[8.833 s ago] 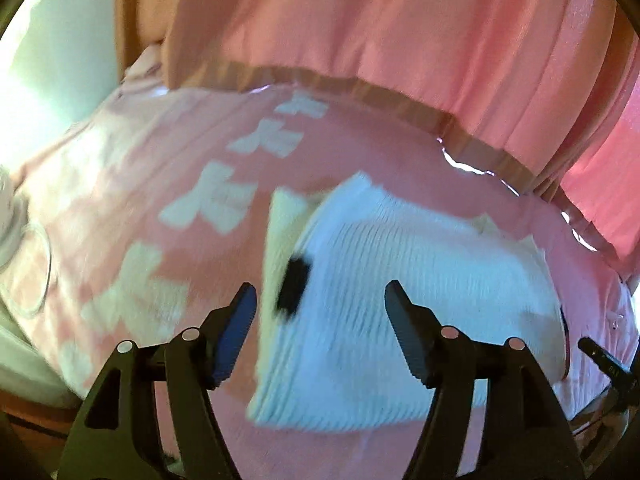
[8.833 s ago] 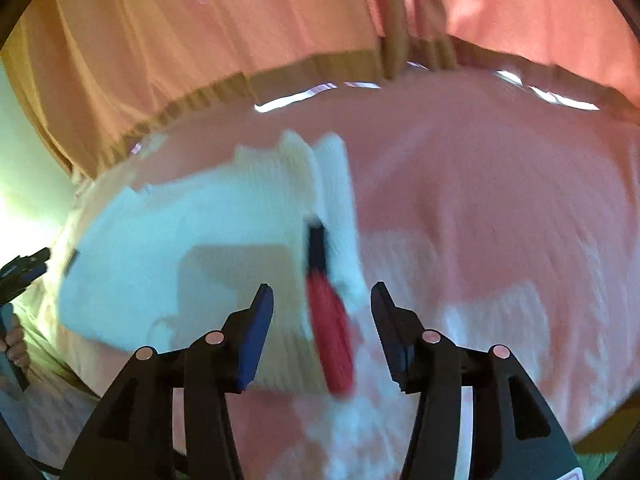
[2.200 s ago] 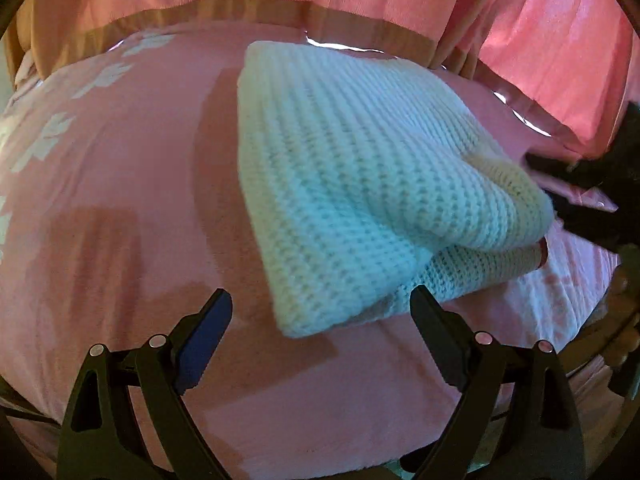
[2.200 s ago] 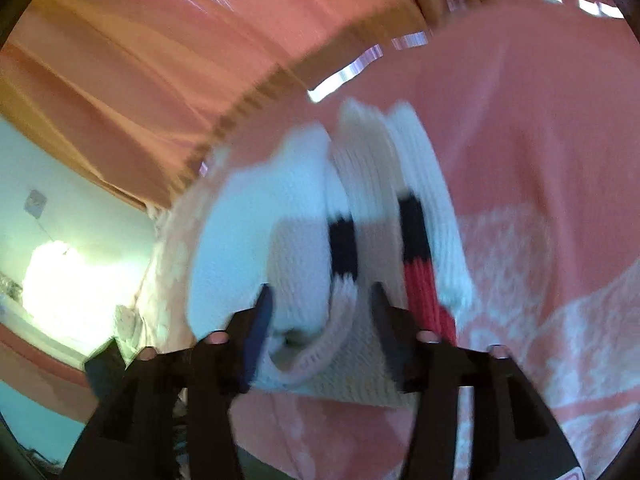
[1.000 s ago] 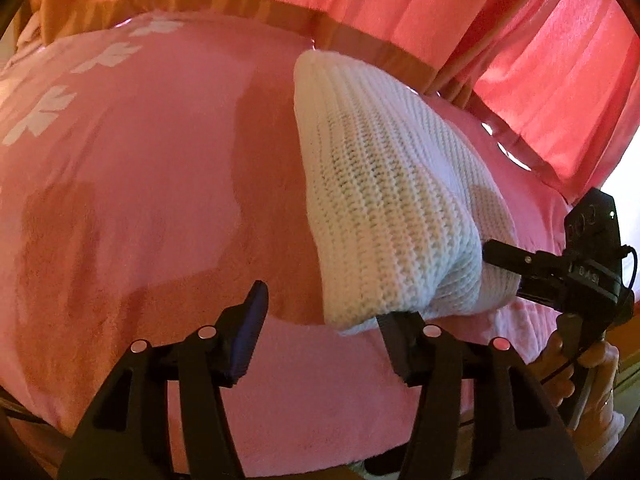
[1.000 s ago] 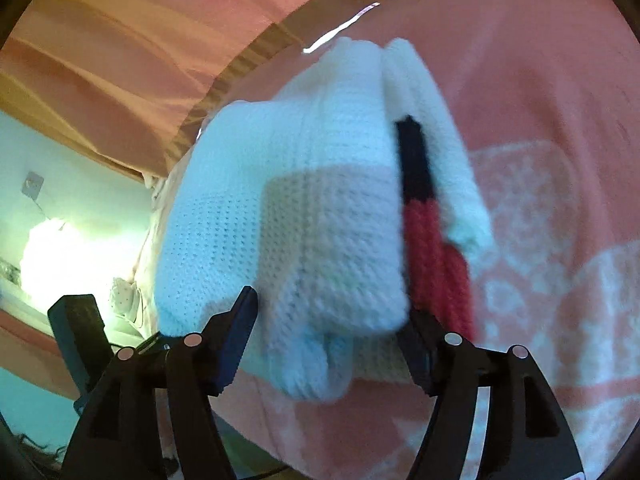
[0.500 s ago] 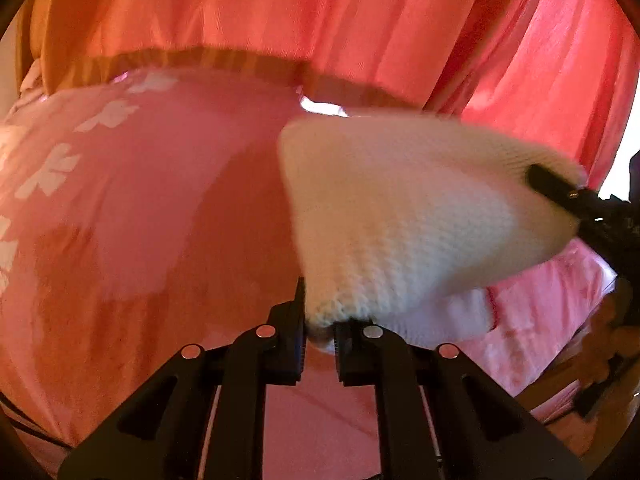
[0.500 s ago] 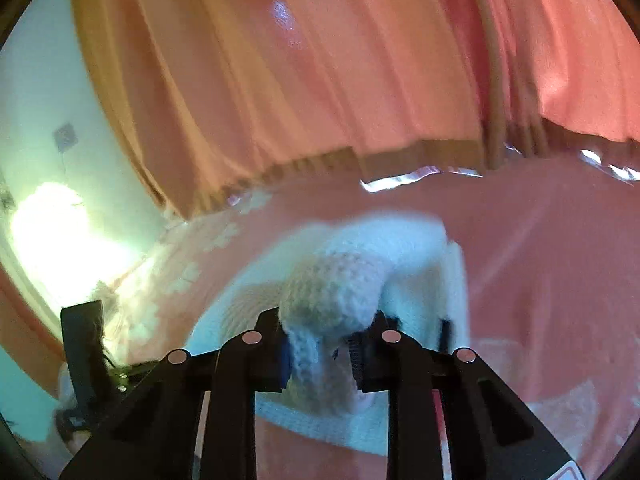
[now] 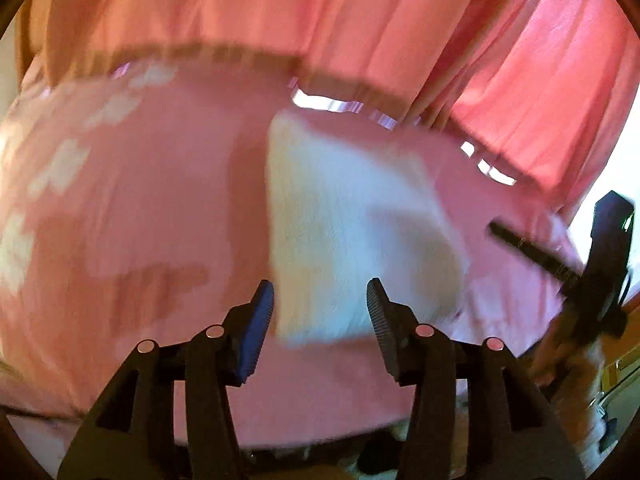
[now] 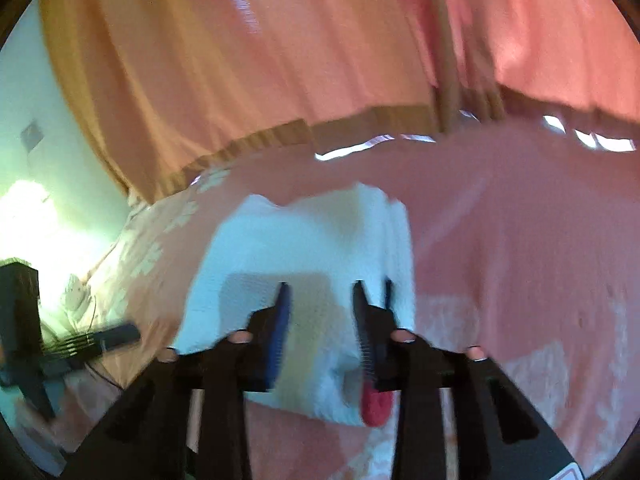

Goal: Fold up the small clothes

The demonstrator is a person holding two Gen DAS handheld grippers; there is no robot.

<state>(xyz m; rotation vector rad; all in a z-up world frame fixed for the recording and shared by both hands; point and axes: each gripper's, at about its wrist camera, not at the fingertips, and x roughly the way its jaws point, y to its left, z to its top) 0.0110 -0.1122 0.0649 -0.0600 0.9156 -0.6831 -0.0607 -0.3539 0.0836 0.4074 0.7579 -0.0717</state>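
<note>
While our left gripper (image 9: 320, 312) is opening clear of the white sweater (image 9: 352, 232) on the pink blanket (image 9: 140, 208), our right gripper (image 10: 320, 328) is closing, pads apart and gripping nothing.

Pink bedding and curtains

A pink blanket (image 9: 160, 208) with pale blotches lies below coral curtains (image 9: 320, 12); a pale wall (image 10: 24, 120) stands left.
</note>
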